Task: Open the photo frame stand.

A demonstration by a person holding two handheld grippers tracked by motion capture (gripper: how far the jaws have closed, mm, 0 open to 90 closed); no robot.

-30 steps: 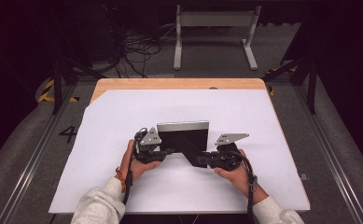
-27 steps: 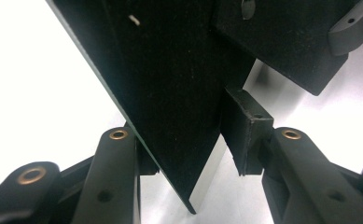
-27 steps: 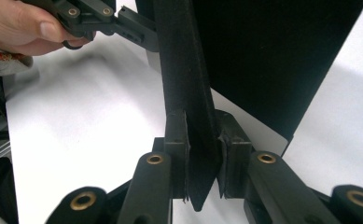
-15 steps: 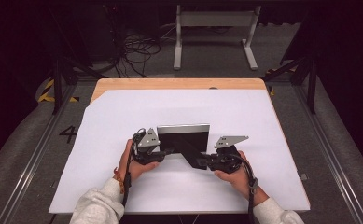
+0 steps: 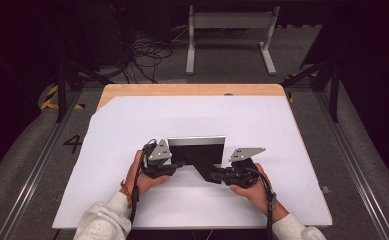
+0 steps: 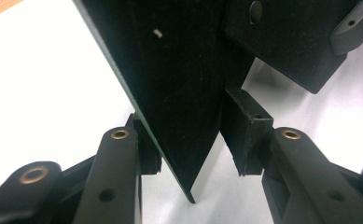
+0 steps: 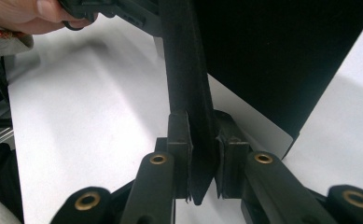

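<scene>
The photo frame point(image 5: 196, 150) stands upright on the white sheet point(image 5: 262, 120) near you, unmoved in the past second. Your right gripper point(image 7: 201, 154) clamps its back stand point(image 7: 188, 93); your left gripper's point(image 6: 193, 140) jaws have just been closing around the frame's edge, one pad touching, the other apart, so it isn't gripped yet.

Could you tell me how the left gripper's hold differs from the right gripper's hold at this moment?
The left gripper stands wider, straddling a broad black panel; the right gripper is narrower, on a slim black strut. The right's pads clamp both sides; whether the left's far pad presses is unclear. Both work at the standing frame.
</scene>
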